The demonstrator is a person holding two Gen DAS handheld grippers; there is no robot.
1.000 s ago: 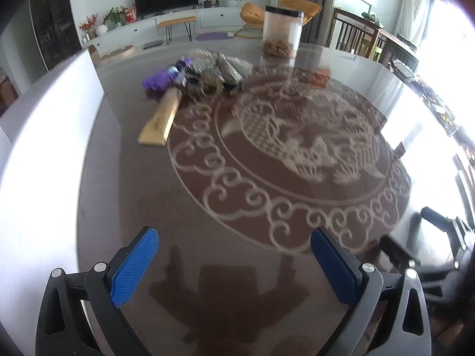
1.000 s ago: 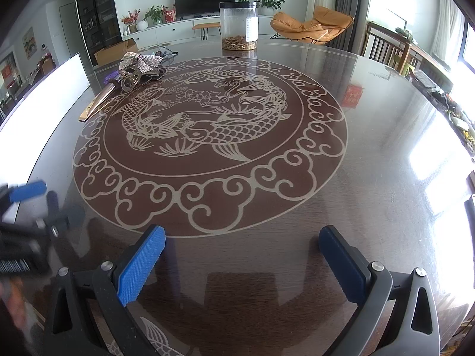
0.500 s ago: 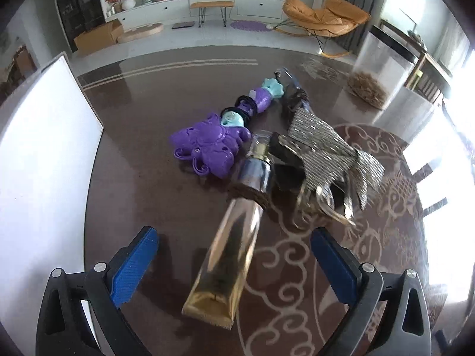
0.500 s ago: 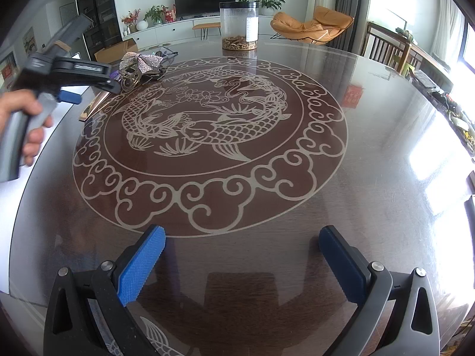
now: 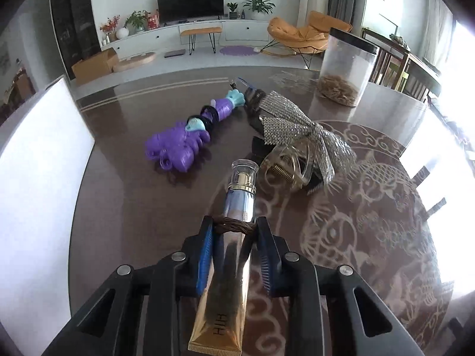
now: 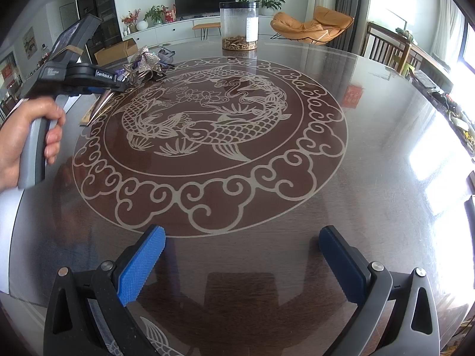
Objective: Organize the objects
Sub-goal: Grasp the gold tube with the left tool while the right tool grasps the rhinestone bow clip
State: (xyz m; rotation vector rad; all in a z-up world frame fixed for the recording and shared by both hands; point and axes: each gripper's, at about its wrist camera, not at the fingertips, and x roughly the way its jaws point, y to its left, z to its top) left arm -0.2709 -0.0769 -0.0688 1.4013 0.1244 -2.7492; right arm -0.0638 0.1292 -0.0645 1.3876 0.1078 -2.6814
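**Gloss, sequins and ribbed rubber**

The table (image 5: pixel 124 207) is dark and mirror-glossy. The tube (image 5: pixel 228 270) has shiny gold foil, a chrome collar, a clear plastic cap and a brown braided band. At 11 o'clock lies a smooth purple plastic toy (image 5: pixel 178 145); at 1 o'clock, a glittery silver bow (image 5: pixel 291 124). The gripper (image 5: pixel 234 231) pads look ribbed and blue.

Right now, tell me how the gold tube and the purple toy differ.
The gold tube is slim, shiny and metallic, with a clear cap; the purple toy is matte plastic, lumpy, with teal parts. The tube sits between the pads of the left gripper, whose jaws have just been closing, with a brown hair tie around it; the toy lies free, black hair ties around its handle. Both lie on the table.
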